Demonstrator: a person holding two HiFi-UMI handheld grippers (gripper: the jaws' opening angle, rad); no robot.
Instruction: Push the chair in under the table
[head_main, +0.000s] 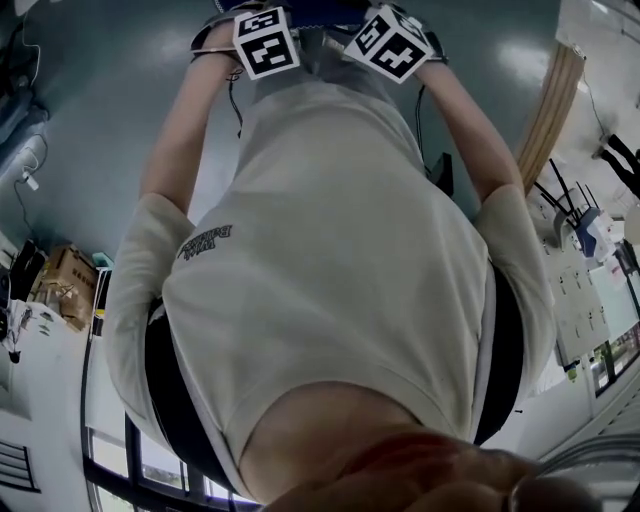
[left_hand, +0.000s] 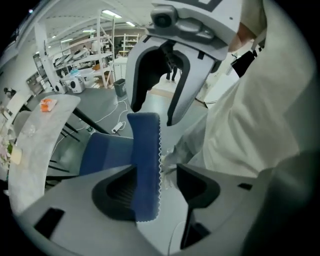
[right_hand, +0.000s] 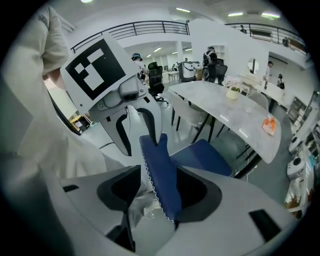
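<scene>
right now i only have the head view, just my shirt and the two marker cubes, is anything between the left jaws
observer: yes, the chair's blue back stands between the jaws of the left gripper, which are apart with a gap beside it
operator: and the right one
observer: same there, the right gripper is open with the blue back between its jaws, not clamped
operator: where's the table
observer: the table lies beyond the chair, and most of the blue seat shows outside its edge
</scene>
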